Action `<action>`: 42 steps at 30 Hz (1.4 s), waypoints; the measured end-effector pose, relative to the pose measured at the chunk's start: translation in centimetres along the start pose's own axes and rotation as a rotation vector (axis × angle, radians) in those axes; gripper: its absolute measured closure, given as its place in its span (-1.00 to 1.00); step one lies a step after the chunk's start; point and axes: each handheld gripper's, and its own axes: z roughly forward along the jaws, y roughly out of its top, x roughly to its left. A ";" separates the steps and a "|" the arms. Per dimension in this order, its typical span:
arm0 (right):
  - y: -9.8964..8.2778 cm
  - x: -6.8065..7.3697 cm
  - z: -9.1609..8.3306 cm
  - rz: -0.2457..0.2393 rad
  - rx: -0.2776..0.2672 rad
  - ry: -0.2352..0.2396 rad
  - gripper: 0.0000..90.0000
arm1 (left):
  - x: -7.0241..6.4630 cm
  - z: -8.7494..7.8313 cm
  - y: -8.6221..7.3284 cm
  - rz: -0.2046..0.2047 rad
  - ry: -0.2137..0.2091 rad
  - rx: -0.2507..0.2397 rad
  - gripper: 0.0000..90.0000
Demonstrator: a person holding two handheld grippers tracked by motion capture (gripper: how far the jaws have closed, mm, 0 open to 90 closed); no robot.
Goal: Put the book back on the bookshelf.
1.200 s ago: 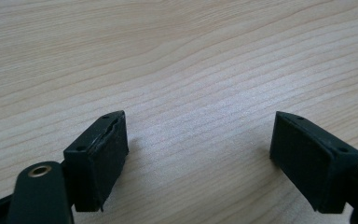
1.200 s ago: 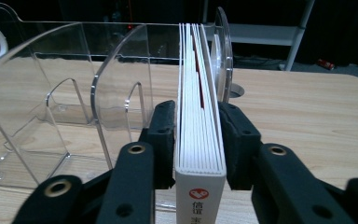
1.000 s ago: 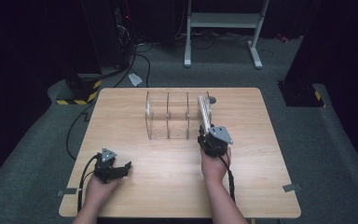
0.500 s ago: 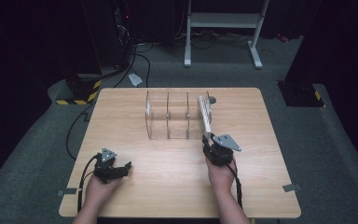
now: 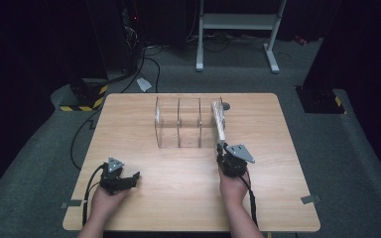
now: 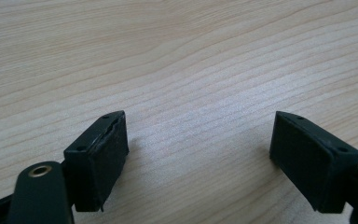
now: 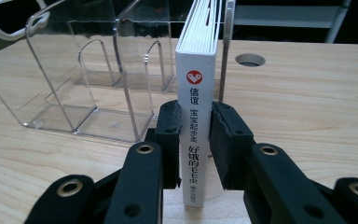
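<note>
The right gripper (image 7: 195, 140) is clamped on the spine of a white book (image 7: 196, 116); its jaws have just been closing, and both pads now press the book's covers. The left gripper (image 6: 198, 154) lies released, jaws spread over bare worktop (image 6: 177, 56), with nothing between them.

In the high view, the right gripper (image 5: 223, 151) sits near the worktop's middle and the left gripper (image 5: 129, 179) near the front left corner. The book (image 5: 219, 121) stands upright on its lower edge, spine toward the person, in the rightmost slot of a clear acrylic rack (image 5: 178, 124).

The step in hand looks like the grasp for drawing the book out of the rack, or the end of sliding it in; which one cannot be told. Pulling it out would call for a straight draw toward the person, keeping the book upright so it does not catch the dividers (image 7: 135, 70) on either side.

The front of the worktop gives open room. Beyond the rack lie a cable hole (image 7: 250, 59) and the far edge.
</note>
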 end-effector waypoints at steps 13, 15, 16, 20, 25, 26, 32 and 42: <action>0.2 1.0 0.5 0.023 -0.007 -0.033 0.62 | 0.0 0.0 0.0 -0.005 -0.002 -0.003 -0.57; 0.2 0.9 0.5 0.021 -0.008 -0.030 0.61 | 0.0 0.0 0.0 -0.005 -0.002 -0.003 -0.57; 0.3 0.8 0.4 0.025 -0.009 -0.027 0.58 | 0.0 0.0 0.0 -0.005 -0.002 -0.002 -0.57; 0.4 0.5 0.3 0.008 0.001 -0.013 0.56 | 0.0 0.0 0.0 -0.005 -0.002 -0.003 -0.57; 0.4 0.3 0.3 0.014 -0.001 -0.021 0.63 | 0.0 0.0 0.0 -0.003 -0.003 -0.001 -0.57; 0.4 0.3 0.3 0.013 -0.003 -0.023 0.63 | 0.0 0.0 0.0 -0.004 -0.004 -0.001 -0.57; 0.5 0.5 0.6 0.027 -0.008 -0.042 0.63 | 0.0 0.0 0.0 -0.005 -0.003 -0.003 -0.57; 0.8 1.1 1.0 0.021 -0.006 -0.055 0.63 | 0.0 0.0 0.0 -0.005 -0.005 -0.001 -0.57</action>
